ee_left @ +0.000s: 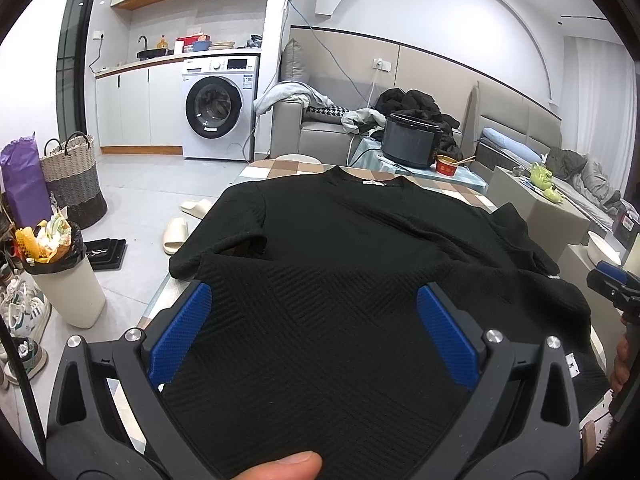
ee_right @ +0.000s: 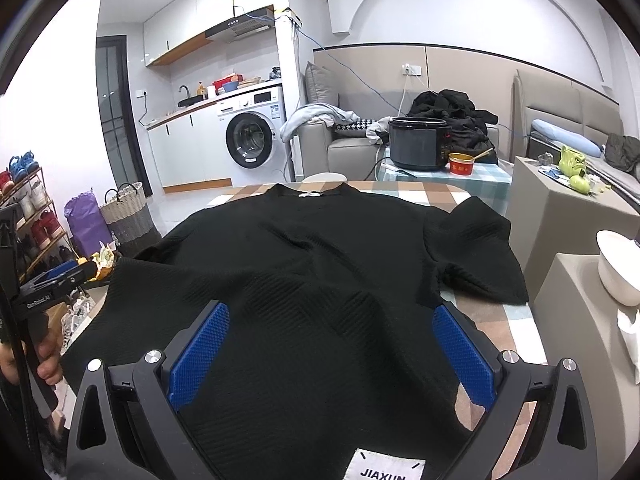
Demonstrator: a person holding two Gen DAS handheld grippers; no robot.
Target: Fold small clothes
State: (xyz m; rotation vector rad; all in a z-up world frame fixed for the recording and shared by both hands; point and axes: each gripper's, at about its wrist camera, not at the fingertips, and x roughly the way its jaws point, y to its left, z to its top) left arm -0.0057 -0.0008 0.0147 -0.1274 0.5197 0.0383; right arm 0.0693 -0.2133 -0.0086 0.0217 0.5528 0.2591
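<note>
My left gripper [ee_left: 314, 300] has its blue fingers [ee_left: 182, 332] spread wide, and the lower part of the black top [ee_left: 340, 240] lies in the gap between them, running back under the gripper body. Nothing is pinched; I see cloth between the pads but cannot tell whether they touch it. A fingertip [ee_left: 294, 465] of the person's hand shows at the near edge, behind the fingers, against the fabric.

My right gripper [ee_right: 330, 322] is just as wide, its blue pads [ee_right: 464, 360] standing either side of the same hem area. A white label [ee_right: 384, 466] reading JIAXUN sits close behind the fingers.

Ahead of both pairs of fingers the top lies spread on the checked table [ee_right: 516, 332], collar at the far end, one short sleeve out to the right of the right fingers and one out to the left of the left fingers. Beyond the collar stands a dark cooker [ee_right: 418, 142] with a red bowl [ee_right: 460, 165] beside it.
</note>
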